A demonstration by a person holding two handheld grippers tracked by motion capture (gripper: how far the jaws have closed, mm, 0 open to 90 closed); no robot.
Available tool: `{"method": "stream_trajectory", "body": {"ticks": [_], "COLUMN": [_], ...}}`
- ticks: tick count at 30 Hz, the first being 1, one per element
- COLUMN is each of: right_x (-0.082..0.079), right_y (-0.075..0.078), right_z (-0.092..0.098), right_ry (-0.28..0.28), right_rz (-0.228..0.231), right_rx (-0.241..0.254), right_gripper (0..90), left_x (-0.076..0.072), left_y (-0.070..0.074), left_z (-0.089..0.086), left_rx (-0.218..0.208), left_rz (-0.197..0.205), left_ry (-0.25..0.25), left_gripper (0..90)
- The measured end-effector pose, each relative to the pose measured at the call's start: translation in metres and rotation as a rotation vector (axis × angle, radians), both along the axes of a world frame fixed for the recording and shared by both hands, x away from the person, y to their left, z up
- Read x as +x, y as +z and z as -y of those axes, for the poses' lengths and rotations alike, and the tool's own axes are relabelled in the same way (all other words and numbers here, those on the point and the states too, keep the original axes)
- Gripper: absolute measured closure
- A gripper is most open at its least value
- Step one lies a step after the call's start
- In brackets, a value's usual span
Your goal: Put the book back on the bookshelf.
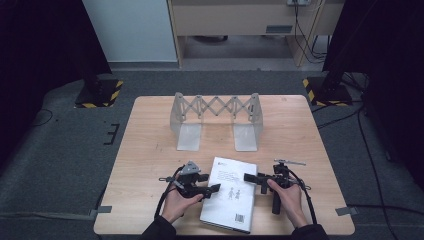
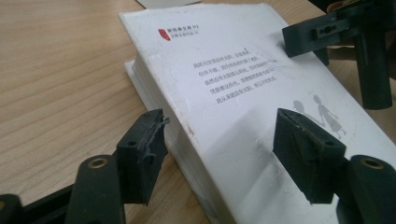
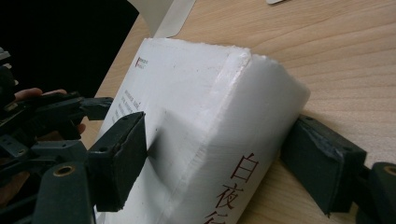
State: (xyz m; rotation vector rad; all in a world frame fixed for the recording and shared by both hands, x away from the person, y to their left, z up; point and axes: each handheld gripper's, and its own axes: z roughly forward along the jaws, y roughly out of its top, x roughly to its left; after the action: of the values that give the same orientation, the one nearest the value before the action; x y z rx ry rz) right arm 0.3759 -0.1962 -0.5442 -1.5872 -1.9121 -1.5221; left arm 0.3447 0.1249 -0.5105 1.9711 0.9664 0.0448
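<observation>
Book (image 1: 231, 196): white softcover, lying flat, back cover up, on the near middle of the bench (image 1: 150, 150), close to its front edge. The cover carries a small red mark near one corner, a block of dark print, two small grey figures and a barcode (image 1: 241, 218) at the near end. Red characters run along the spine (image 3: 238, 186), seen in the right gripper view. The book's far right corner looks slightly raised in that view.

Left hand-held gripper (image 2: 219, 154): held in the person's left hand (image 1: 175, 202) at the book's left edge. Jaws parted and straddling that edge, one beside the page block, the other over the cover. Neither pad presses on the book; a gap shows on both sides.

Right hand-held gripper (image 3: 215, 163): held in the person's right hand (image 1: 287, 197) at the book's right side, jaws pointing toward the left. Jaws set around the spine corner. The left pad lies against the cover and the right pad sits at the spine where it meets the bench; whether they clamp it cannot be told.

Bench: light wood top, bare around the book.

Rack (image 1: 216, 120): pale grey expanding stand with a scissor lattice between two upright ends and two flat feet, standing at the far middle of the bench, well apart from the book.

Floor (image 1: 65, 150): grey carpet around the bench.
</observation>
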Motion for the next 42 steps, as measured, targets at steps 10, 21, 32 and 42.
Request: {"method": "stream_trajectory", "body": {"ticks": [10, 21, 32, 42], "right_x": [-0.003, -0.004, -0.004, -0.001], "right_y": [-0.001, -0.004, -0.001, 0.007], "right_z": [-0.005, -0.005, -0.007, -0.009], "right_ry": [-0.026, -0.027, -0.038, -0.025], "right_rz": [0.043, 0.064, 0.05, 0.1], "right_rx": [-0.021, -0.009, -0.026, -0.021], "right_gripper": [21.7, 22.0, 22.5, 23.8], "left_x": [0.004, 0.004, 0.002, 0.002], "left_y": [-0.012, -0.023, -0.019, -0.01], "left_z": [0.001, 0.006, 0.009, 0.001], "left_rx": [-0.069, -0.14, -0.133, -0.167], "left_rz": [-0.006, -0.017, -0.039, -0.026], "left_ry": [-0.014, -0.026, 0.026, 0.056], "left_gripper": [25.8, 20.0, 25.0, 37.0]}}
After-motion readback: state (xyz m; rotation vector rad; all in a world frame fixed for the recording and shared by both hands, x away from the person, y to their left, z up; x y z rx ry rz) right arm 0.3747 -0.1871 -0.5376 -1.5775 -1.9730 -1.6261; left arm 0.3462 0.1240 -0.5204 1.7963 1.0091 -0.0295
